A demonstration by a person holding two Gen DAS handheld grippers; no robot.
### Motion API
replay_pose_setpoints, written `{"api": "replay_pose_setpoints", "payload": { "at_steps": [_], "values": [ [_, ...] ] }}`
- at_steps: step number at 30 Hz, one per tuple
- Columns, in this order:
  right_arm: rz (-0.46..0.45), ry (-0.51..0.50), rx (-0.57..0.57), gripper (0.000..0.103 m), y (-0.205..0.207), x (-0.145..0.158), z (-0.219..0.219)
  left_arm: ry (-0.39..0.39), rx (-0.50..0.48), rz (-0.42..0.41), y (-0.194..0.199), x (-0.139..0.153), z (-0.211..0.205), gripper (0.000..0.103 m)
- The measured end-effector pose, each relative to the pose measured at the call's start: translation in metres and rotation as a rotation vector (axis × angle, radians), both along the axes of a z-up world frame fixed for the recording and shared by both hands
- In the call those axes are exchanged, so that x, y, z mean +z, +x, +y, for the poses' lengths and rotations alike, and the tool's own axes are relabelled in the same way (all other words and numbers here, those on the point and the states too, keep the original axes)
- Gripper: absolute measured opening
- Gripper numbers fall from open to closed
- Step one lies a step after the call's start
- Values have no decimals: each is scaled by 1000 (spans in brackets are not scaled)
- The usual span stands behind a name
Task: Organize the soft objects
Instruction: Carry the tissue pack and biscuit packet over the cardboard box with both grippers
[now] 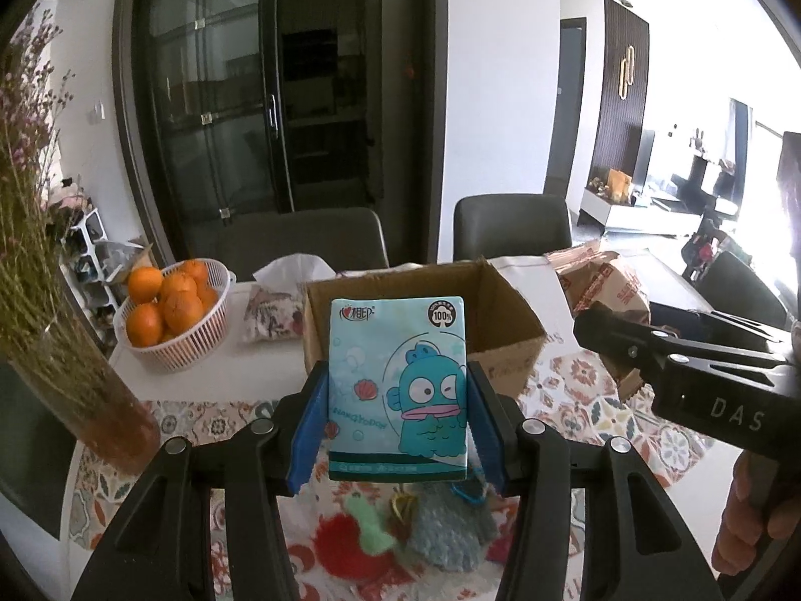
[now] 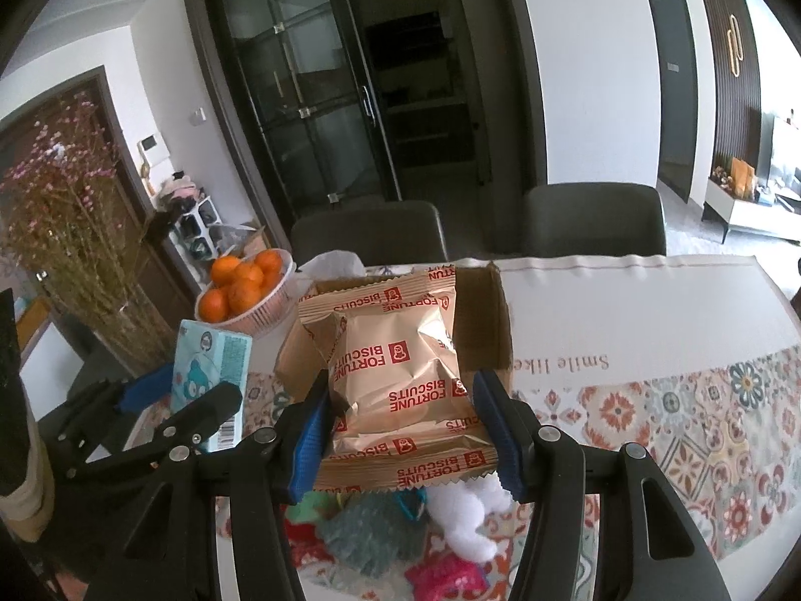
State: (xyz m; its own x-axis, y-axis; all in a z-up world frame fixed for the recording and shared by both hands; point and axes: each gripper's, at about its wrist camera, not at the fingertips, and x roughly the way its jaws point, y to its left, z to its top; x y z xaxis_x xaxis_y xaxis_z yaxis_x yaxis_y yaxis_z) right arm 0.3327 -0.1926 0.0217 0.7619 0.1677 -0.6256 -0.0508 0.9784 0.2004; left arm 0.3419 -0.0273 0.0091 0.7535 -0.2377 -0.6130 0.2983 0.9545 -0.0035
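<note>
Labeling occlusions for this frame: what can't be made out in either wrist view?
- Brown cardboard box interior: left wrist view, hidden behind the blue cartoon tissue pack; right wrist view, behind the gold biscuit packet.
- Soft toys on the patterned tablecloth: both views, blurred, partly covered by the gripper fingers and packs.

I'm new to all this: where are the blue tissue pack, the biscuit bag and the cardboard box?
Blue tissue pack (image 1: 398,385), left wrist view, cartoon front.
Biscuit bag (image 2: 400,375), right wrist view, gold front.
Cardboard box (image 1: 505,315), left wrist view, inner right wall.
</note>
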Motion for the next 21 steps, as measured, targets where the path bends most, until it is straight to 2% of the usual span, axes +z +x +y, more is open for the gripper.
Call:
{"api": "replay_pose_setpoints", "payload": {
  "at_steps": [11,21],
  "values": [
    [32,4,13,57,54,-3,0,14,12,0,45,0,1,51],
    [98,-18,33,57,103,-16,0,2,-6,84,90,-17,-2,51]
  ]
}}
